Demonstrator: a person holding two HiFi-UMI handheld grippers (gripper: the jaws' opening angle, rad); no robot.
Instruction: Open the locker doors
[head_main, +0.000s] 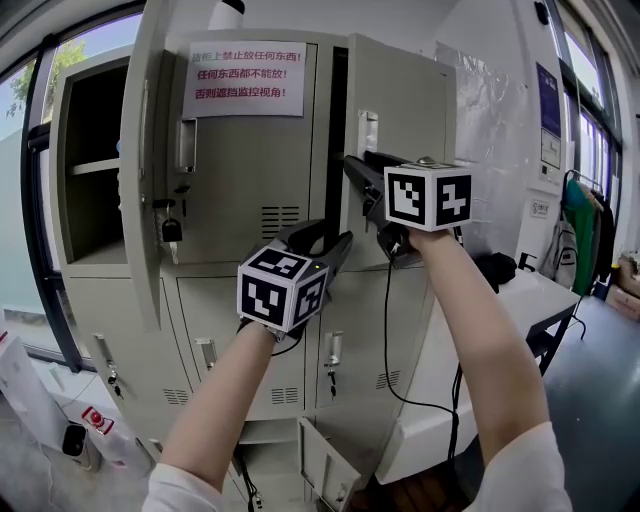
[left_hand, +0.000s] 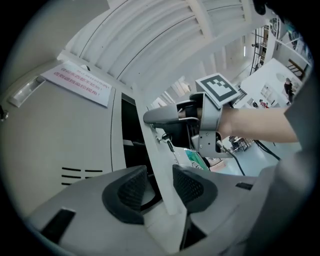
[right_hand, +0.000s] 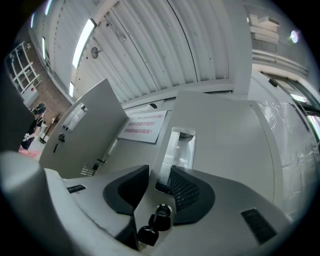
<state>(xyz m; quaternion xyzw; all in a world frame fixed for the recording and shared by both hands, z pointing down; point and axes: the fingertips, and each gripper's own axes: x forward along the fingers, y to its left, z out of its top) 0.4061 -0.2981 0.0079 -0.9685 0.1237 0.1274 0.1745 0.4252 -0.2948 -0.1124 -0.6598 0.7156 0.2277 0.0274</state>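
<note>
The job is partly done. In the head view the upper left door (head_main: 148, 170) stands swung fully out, showing its bare shelf. The upper right door (head_main: 400, 100) is only ajar, with a dark gap along its free edge. The upper middle door (head_main: 250, 170), which carries a red-printed notice (head_main: 245, 78) and has keys hanging at its lock, looks shut. So do the three doors of the lower row (head_main: 215, 385). Near the floor one more small door (head_main: 322, 462) appears to hang open, though that is hard to read.

Both tools are working on the free edge of the upper right door. The right hand-held gripper (right_hand: 159, 187) is the higher one, just below the handle recess (right_hand: 181, 147) and above the key in the lock (right_hand: 159, 216). It has one jaw behind the panel and one on its face, and seems clamped on that edge. The left hand-held gripper (left_hand: 160, 187) straddles the same edge lower down. Its jaws are spread, with a visible gap beside the metal, so it is released and only brackets the door. By my reckoning, what remains is to swing this door wide, then open the middle one and the lower row.
</note>
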